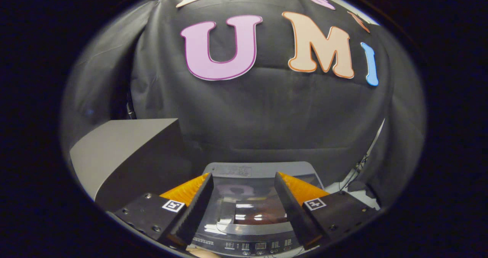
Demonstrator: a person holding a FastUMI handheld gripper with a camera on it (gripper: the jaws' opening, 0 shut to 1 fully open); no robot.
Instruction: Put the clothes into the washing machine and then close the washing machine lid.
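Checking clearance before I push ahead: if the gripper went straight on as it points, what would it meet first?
Probably the washer's closed lid, seen between the open fingers of the gripper; depth is unclear.

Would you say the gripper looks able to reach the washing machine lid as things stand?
Probably yes: the open gripper holds nothing and hangs right above the closed washing machine lid, with nothing between them.

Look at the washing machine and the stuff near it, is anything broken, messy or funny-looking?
Nothing stands out. The grey top-loading washing machine sits straight below the open, empty gripper, and its dark glossy lid lies flat and shut. The grey box-shaped block beside it looks whole. No spills or stray clothes show; what's under the lid is too blurry to tell.
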